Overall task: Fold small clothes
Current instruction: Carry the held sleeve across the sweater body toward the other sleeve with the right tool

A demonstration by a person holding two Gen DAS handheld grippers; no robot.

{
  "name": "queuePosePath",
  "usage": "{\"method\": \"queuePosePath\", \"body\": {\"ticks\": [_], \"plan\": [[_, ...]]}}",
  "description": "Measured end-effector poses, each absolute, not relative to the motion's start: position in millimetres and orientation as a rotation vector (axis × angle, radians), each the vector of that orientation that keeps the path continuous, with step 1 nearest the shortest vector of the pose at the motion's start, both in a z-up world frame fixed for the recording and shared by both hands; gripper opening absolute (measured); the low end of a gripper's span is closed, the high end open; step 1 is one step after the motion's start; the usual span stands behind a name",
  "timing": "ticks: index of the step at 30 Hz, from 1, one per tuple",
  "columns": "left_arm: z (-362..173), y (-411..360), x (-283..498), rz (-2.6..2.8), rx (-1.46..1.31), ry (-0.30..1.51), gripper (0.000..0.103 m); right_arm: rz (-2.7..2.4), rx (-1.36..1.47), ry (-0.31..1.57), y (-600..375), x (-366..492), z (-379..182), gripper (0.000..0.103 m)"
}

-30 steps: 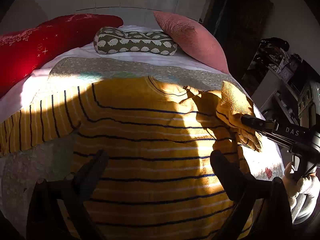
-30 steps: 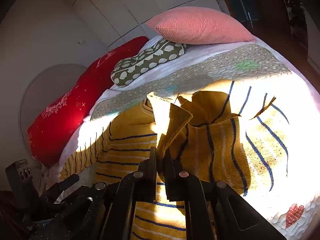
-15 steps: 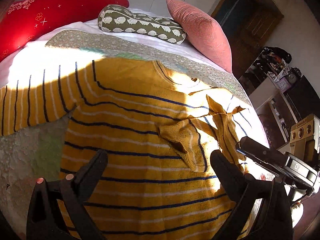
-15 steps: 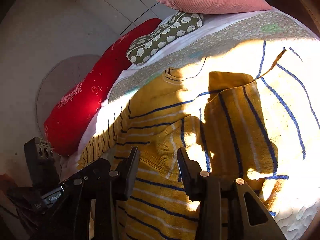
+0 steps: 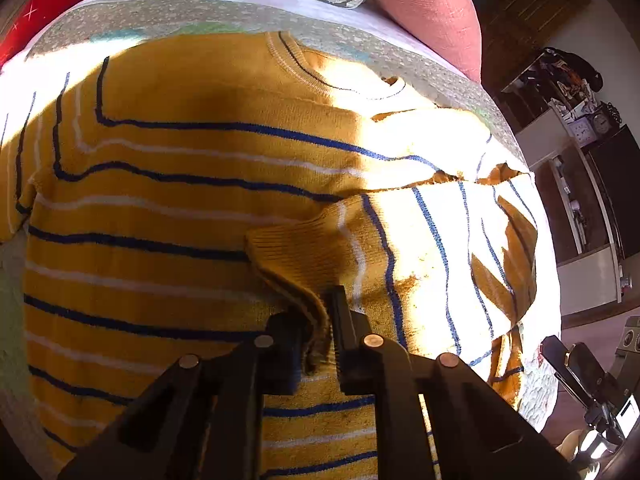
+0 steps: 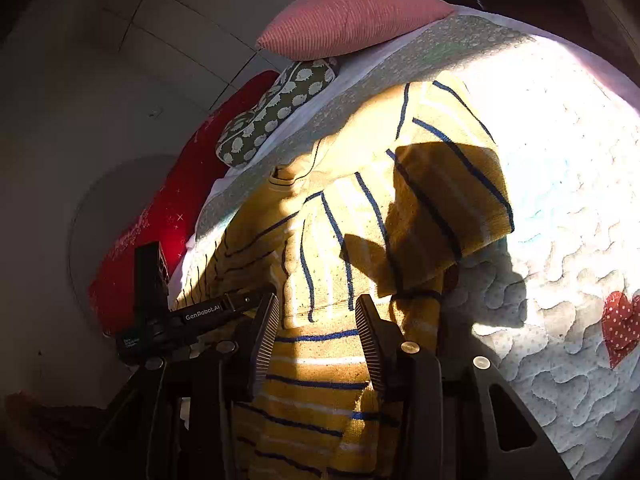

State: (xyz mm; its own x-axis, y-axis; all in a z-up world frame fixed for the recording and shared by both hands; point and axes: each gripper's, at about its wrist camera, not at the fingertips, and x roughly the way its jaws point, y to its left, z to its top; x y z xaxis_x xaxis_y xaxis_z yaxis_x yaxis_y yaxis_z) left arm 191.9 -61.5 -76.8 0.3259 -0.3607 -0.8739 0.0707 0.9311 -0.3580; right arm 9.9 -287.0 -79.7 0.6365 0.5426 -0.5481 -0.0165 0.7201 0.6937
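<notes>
A yellow sweater [image 5: 168, 184] with blue and white stripes lies flat on the quilted bed; it also shows in the right wrist view [image 6: 340, 248]. Its right sleeve [image 5: 432, 256] is folded in across the body. My left gripper [image 5: 320, 332] is shut on the ribbed sleeve cuff [image 5: 292, 268] and holds it over the sweater's middle. My right gripper [image 6: 316, 332] is open and empty, its jaws apart just above the lower body of the sweater. The left gripper's body shows in the right wrist view [image 6: 180, 320].
A pink pillow [image 6: 352, 16], a hedgehog-print cushion [image 6: 272, 112] and a red cushion [image 6: 168, 232] lie at the head of the bed. The quilt [image 6: 560, 240] has a red heart patch [image 6: 620, 320]. Shelves and furniture [image 5: 572, 128] stand right of the bed.
My right gripper let go of the sleeve after laying it across the sweater and opened. My left gripper moved in and shut on the sleeve cuff.
</notes>
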Motion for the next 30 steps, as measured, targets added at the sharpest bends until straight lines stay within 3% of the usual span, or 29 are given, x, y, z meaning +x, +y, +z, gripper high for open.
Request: {"method": "queuePosePath", "body": {"ticks": [5, 13, 26, 27, 30], "plan": [[-55.2, -45.0, 188.5, -0.293, -0.334, 1.162, 0.005, 0.338, 0.732, 0.837, -296.6, 7.5, -85.0, 0.043], [-2.5, 24.0, 188.8, -0.191, -0.324, 1.005, 0.005, 0.379, 0.737, 0.83, -283.6, 13.5, -78.3, 0.044], [-57.6, 92.0, 208.8, -0.069, -0.393, 1.086, 0.005, 0.229, 0.913, 0.942, -255.5, 83.3, -132.2, 0.046], [-57.1, 92.0, 208.4, -0.072, -0.395, 1.086, 0.005, 0.218, 0.908, 0.938, -254.2, 88.4, -133.3, 0.044], [-53.1, 92.6, 209.9, -0.084, -0.394, 1.083, 0.005, 0.235, 0.862, 0.916, -250.1, 99.3, -123.5, 0.007]]}}
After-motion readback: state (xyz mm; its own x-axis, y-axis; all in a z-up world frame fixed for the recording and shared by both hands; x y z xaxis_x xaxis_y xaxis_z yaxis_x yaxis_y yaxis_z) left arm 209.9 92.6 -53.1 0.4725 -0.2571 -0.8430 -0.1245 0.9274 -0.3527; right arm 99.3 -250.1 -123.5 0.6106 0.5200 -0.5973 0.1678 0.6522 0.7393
